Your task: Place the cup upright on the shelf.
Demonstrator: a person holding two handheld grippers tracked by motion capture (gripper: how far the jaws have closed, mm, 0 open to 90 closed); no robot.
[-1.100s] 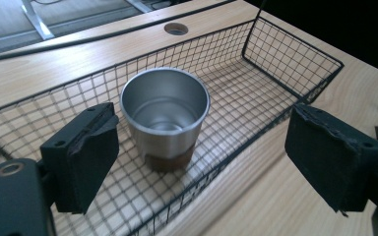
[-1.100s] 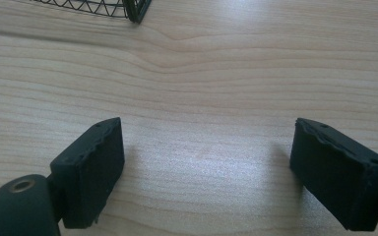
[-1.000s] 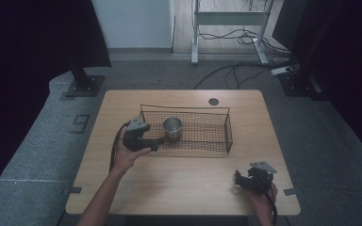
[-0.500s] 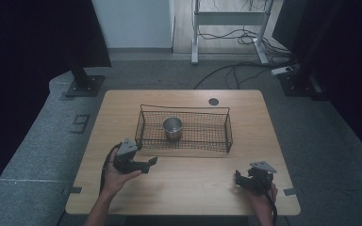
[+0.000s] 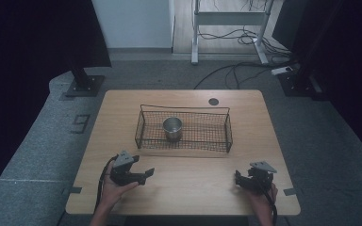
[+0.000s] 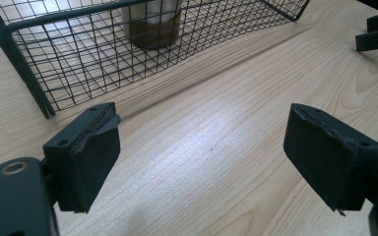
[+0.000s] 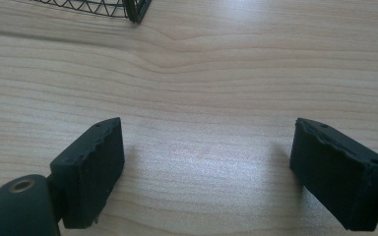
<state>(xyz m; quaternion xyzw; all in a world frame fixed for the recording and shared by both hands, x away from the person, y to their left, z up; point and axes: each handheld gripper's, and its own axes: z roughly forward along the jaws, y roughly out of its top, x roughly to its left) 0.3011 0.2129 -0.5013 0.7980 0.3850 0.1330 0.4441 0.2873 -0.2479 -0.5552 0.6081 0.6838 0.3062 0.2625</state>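
On the wooden table point(image 5: 188, 174), a wire basket point(image 5: 184, 129) holds an upright metal cup point(image 5: 172, 128) near its left end. Both grippers rest nearer the person, jaws spread wide and empty: left gripper point(image 5: 143, 174) just in front of the basket, right gripper point(image 5: 239, 179) well apart.

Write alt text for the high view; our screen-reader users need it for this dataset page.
A metal cup stands in the left part of a black wire basket on a wooden table. Nearer the camera, a person's hands hold the left gripper and right gripper, both open and empty, near the table's front corners.
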